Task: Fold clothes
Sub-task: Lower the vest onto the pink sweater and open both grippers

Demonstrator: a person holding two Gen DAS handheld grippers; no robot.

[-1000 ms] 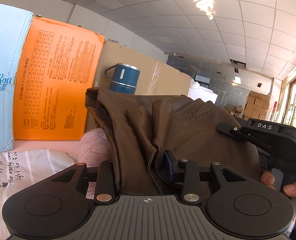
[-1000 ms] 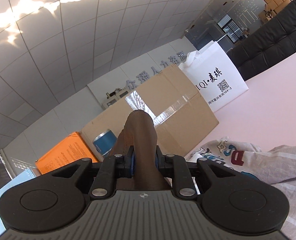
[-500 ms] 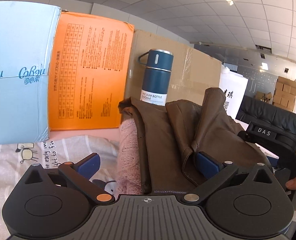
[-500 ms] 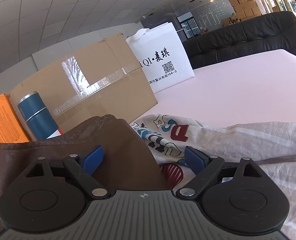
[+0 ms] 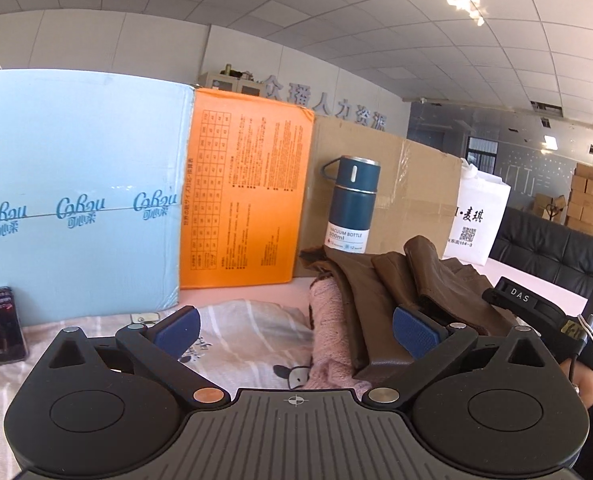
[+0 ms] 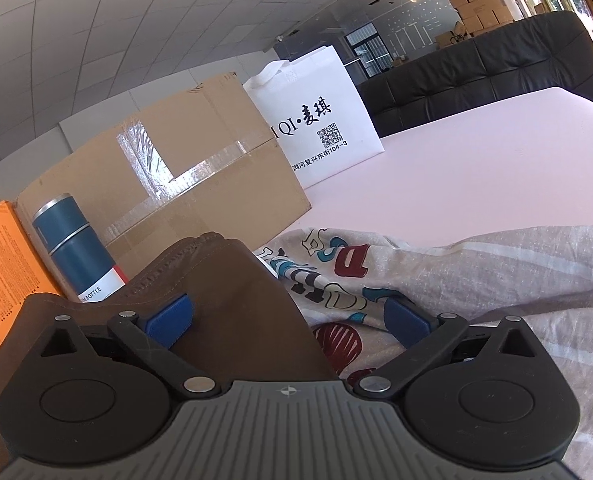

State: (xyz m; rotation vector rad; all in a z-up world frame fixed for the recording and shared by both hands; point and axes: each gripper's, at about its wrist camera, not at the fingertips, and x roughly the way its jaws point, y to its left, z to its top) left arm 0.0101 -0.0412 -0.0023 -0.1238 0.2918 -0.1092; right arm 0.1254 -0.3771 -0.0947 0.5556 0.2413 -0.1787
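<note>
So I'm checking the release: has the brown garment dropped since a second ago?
Yes. The brown garment sank: it earlier stood against the cardboard box, now lies below it.

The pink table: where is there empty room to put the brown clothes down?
Bare pink table lies right of the white bag, beyond the printed sheet. It is crowded by the blue bottle, orange box and pink knit.

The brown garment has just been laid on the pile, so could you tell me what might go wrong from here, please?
1. The brown garment lies bunched, one flap standing up; the fold may slump open.
2. It rests half on the pink knit, so the stack may slide.
3. The right gripper, jaws opening, has a pad against the cloth; pulling back could drag it. The bottle behind could tip.
</note>
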